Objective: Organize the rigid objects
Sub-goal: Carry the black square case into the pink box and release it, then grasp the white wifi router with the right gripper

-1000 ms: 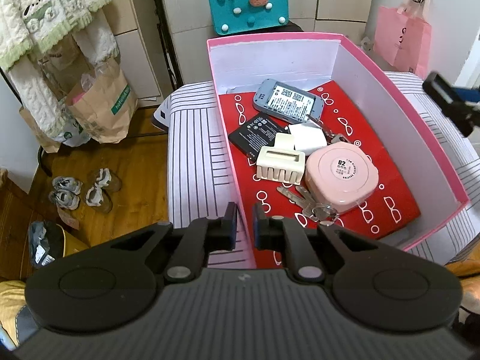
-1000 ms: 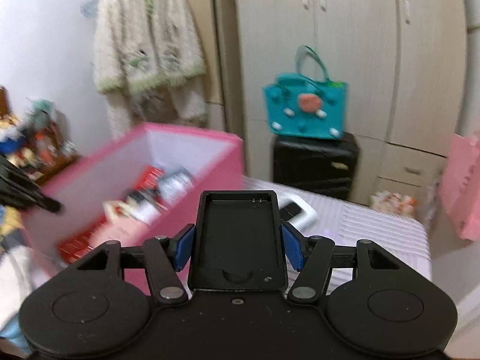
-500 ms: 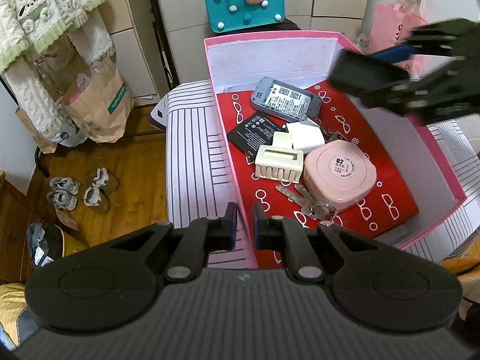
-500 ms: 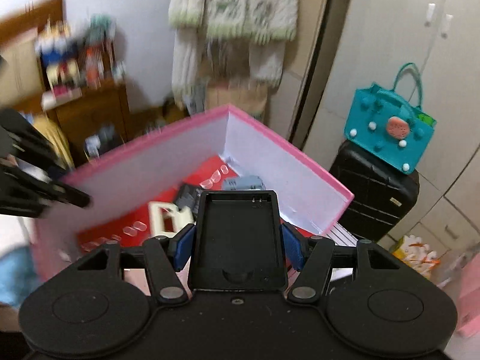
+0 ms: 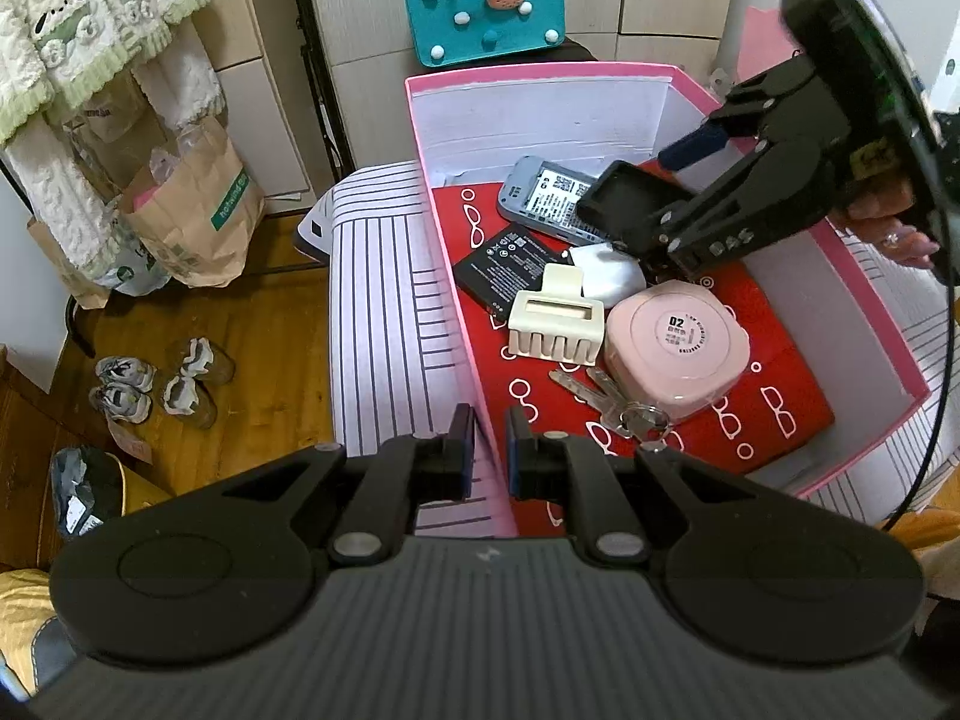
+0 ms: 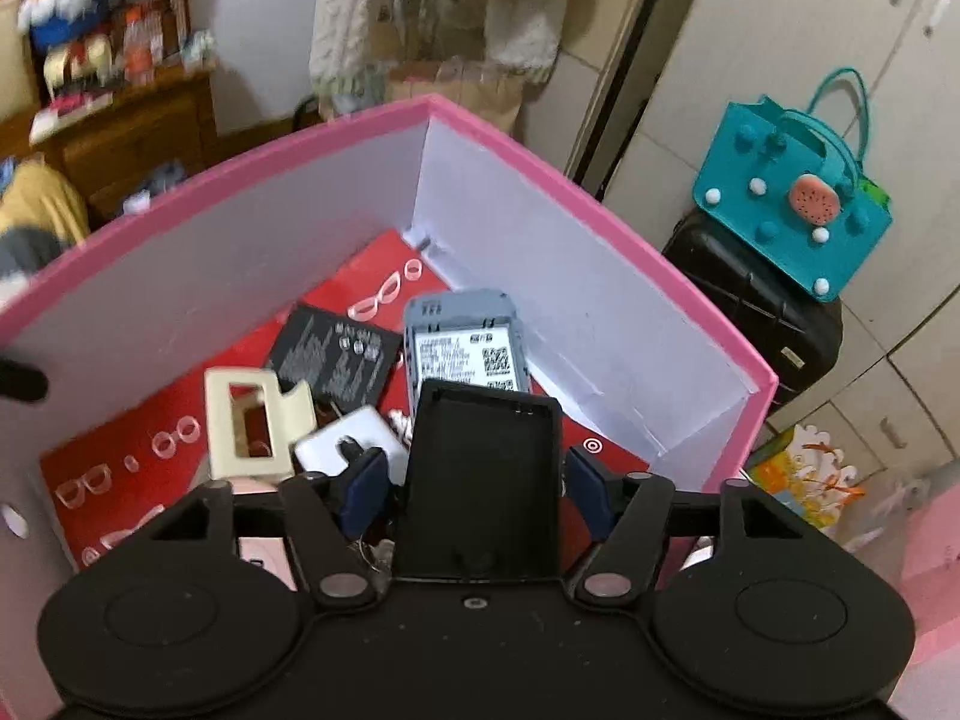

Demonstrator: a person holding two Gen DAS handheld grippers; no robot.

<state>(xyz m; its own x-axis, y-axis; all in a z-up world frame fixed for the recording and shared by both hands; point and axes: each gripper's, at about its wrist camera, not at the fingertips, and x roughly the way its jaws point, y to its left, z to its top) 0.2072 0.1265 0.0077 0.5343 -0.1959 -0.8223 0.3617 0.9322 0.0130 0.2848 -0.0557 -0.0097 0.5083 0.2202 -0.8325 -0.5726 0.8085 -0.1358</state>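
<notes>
Teal felt bag point(image 5: 483, 0) atop black suitcase point(image 6: 757, 300)

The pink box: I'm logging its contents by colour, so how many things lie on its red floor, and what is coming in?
Grey: 1, the grey phone with white label
Black: 1, the flat black battery
White: 1, the white square charger
Cream: 1, the cream plastic hair claw
Pink: 1, the round-cornered pink case
Silver: 1, the silver key bunch
Total: 6
Incoming: black phone back cover in the right gripper.

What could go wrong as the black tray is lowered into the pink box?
The black tray in the right hand-held gripper hangs over the grey phone and white charger, so it may land tilted. The left hand-held gripper pinches the pink box wall; any pull could shift the box.
</notes>
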